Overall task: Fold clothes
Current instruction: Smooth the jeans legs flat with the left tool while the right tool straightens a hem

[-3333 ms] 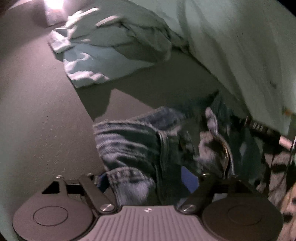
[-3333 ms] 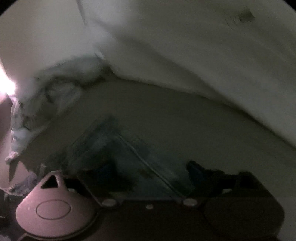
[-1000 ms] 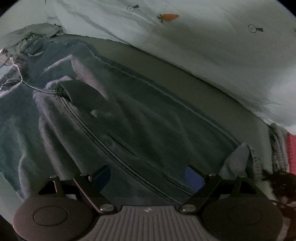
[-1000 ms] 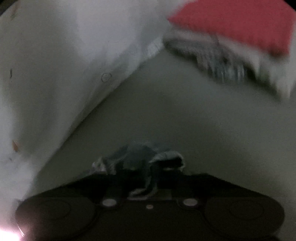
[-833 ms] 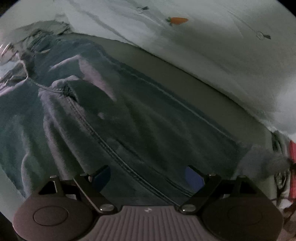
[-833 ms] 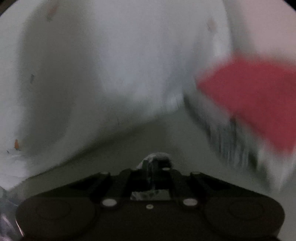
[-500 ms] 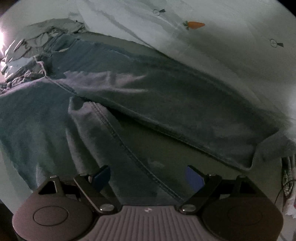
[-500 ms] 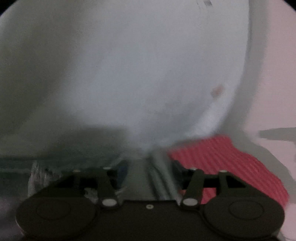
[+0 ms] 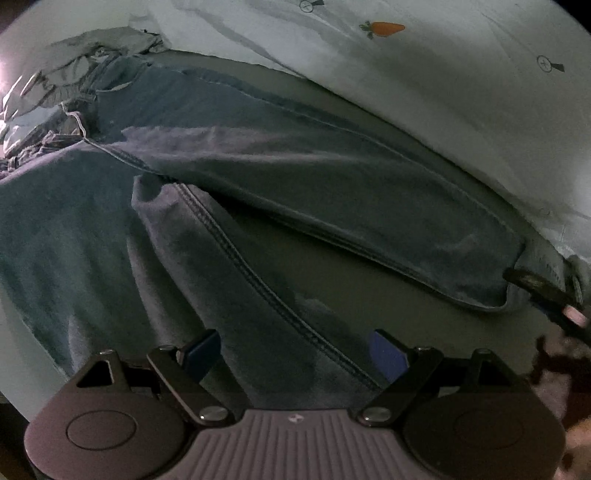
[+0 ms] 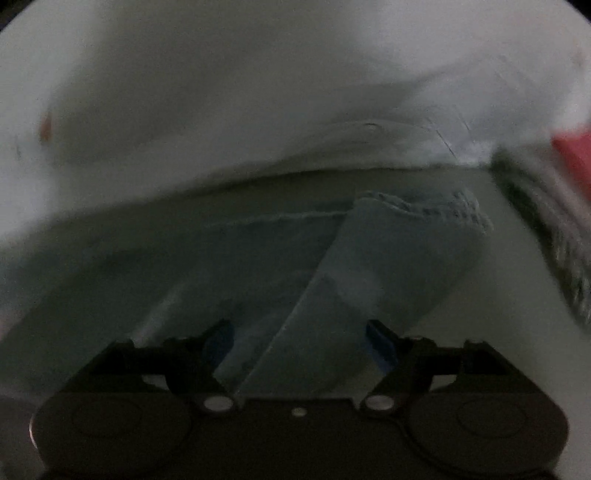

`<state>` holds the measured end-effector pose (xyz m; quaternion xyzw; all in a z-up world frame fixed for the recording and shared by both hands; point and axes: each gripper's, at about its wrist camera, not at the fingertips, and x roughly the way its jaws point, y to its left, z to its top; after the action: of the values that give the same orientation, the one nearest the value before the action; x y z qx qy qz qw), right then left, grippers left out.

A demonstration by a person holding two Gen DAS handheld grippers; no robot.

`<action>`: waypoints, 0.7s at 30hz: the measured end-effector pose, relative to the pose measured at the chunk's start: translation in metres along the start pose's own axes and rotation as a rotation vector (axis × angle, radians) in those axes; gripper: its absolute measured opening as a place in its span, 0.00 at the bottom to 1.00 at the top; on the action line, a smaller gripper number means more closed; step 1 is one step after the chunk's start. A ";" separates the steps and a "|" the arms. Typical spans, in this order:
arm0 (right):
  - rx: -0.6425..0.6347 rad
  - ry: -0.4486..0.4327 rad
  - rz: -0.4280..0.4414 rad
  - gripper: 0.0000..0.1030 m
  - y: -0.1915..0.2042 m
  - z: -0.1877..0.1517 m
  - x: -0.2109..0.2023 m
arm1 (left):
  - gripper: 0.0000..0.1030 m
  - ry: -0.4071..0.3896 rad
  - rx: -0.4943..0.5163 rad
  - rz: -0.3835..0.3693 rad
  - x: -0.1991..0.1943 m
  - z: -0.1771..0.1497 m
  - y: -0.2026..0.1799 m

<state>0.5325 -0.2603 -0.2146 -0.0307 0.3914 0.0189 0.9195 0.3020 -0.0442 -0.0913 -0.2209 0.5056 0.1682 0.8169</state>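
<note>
Looking along the left gripper (image 9: pixel 295 350): fingers spread, gripping nothing, above jeans (image 9: pixel 258 192) lying on the bed (image 9: pixel 369 280), legs splayed apart below the duvet (image 9: pixel 443 74). From the right gripper (image 10: pixel 299 339): fingers likewise released over the far cuff (image 10: pixel 424 221). Best to pinch each hem squarely, then bring one leg flush onto the other, seams aligned.

faded blue denim jeans (image 9: pixel 258 192) with darker double-stitched seams lie on a grey-green bed surface (image 9: pixel 354 280). the pale white sheet (image 9: pixel 424 74) carries an orange carrot print (image 9: pixel 386 28). a red cloth (image 10: pixel 576 158) shows blurred.
</note>
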 end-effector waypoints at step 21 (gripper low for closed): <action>0.498 -0.019 -0.161 0.58 -0.103 -0.038 -0.056 | 0.86 0.007 -0.127 -0.003 -0.008 -0.012 0.044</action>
<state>0.4727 -0.3664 -0.1964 0.1657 0.3714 -0.1510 0.9010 0.2680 -0.0141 -0.0975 -0.2736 0.4965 0.1981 0.7996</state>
